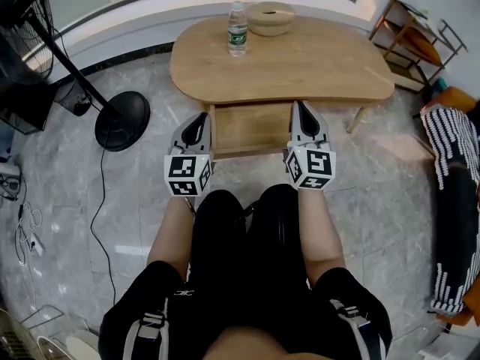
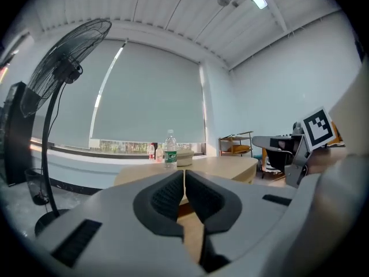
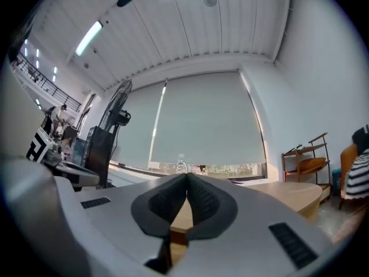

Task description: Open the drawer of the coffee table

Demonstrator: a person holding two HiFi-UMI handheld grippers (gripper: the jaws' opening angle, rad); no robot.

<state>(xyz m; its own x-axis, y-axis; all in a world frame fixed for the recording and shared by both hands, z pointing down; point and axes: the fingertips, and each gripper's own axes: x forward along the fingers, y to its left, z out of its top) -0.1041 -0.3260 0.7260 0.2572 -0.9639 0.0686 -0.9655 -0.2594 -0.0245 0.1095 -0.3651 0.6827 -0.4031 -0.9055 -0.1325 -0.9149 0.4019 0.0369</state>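
Two grippers beside the drawer

The left gripper point(image 1: 200, 118) and right gripper point(image 1: 301, 107) are both squeezed closed and hold nothing. The drawer point(image 1: 251, 130) sits between them, under the counter point(image 1: 315, 66). A water bottle point(image 1: 237, 28) and bowl point(image 1: 271, 18) stand on top, and a fan point(image 1: 122, 120) stands nearby.

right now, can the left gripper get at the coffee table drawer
Probably yes: the left gripper sits right by the drawer front, nothing between; its jaws are shut and empty.

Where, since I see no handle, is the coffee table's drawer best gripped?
Probably the bottom edge of the drawer front, from the person's side and below: the panel faces the person flat, no knob shows, and the tabletop overhangs its top.
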